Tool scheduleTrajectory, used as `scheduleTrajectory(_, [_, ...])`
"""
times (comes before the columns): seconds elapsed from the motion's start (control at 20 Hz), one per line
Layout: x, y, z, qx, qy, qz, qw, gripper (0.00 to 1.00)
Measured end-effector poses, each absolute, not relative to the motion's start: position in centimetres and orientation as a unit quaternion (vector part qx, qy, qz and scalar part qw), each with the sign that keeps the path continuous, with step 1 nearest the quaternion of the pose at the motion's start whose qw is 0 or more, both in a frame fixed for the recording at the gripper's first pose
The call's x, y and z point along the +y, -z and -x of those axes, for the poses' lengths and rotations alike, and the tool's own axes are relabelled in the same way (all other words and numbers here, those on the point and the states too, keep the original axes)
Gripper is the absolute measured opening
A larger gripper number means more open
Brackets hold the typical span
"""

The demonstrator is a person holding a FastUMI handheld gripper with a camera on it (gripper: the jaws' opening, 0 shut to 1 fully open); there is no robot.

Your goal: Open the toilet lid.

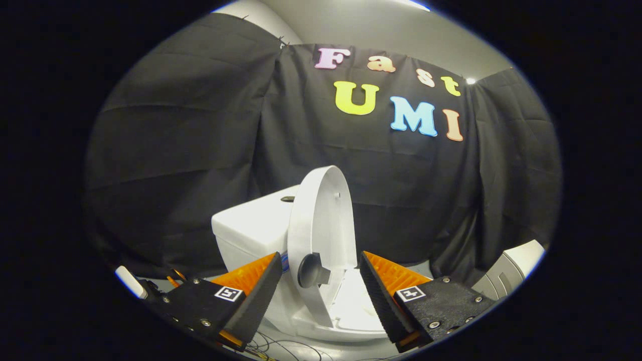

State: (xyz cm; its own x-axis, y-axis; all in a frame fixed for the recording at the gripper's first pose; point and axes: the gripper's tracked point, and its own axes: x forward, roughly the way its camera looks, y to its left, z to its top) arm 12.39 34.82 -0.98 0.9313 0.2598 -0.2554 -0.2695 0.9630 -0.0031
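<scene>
A white toilet (pixel 261 225) stands just ahead of my fingers, its tank behind and to the left. Its white lid (pixel 323 215) is raised upright, leaning toward the tank, inner side facing right. A round grey knob (pixel 312 271) sits on the lid's lower edge. My gripper (pixel 321 296) is open, with the left finger (pixel 261 296) and right finger (pixel 381 301) either side of the knob and lid edge, neither touching. The white bowl and seat (pixel 351 311) show between the fingers, below the lid.
Black cloth walls close in behind and on both sides of the toilet. A white and grey object (pixel 511 271) stands to the right beyond my right finger. Thin wires (pixel 281 346) lie on the floor below the bowl. A small white item (pixel 130 282) sits at the far left.
</scene>
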Motion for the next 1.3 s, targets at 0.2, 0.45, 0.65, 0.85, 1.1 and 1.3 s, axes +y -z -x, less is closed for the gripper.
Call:
scheduleTrajectory(0.2, [32.0,-2.5,-11.5,0.090,-0.128,0.002,0.988,0.95])
scheduleTrajectory(0.45, [26.4,-5.2,-10.3,0.063,-0.106,-0.002,0.992,0.95])
scheduleTrajectory(0.65, [21.2,-6.4,-8.9,0.040,-0.083,-0.009,0.996,0.95])
scheduleTrajectory(0.85, [16.8,-6.6,-7.1,0.029,-0.064,-0.015,0.997,0.95])
scheduleTrajectory(1.1, [11.9,-5.7,-5.2,0.019,-0.039,-0.033,0.998,0.95])
scheduleTrajectory(1.3, [9.7,-3.6,-3.6,0.021,-0.034,-0.031,0.999,0.95])
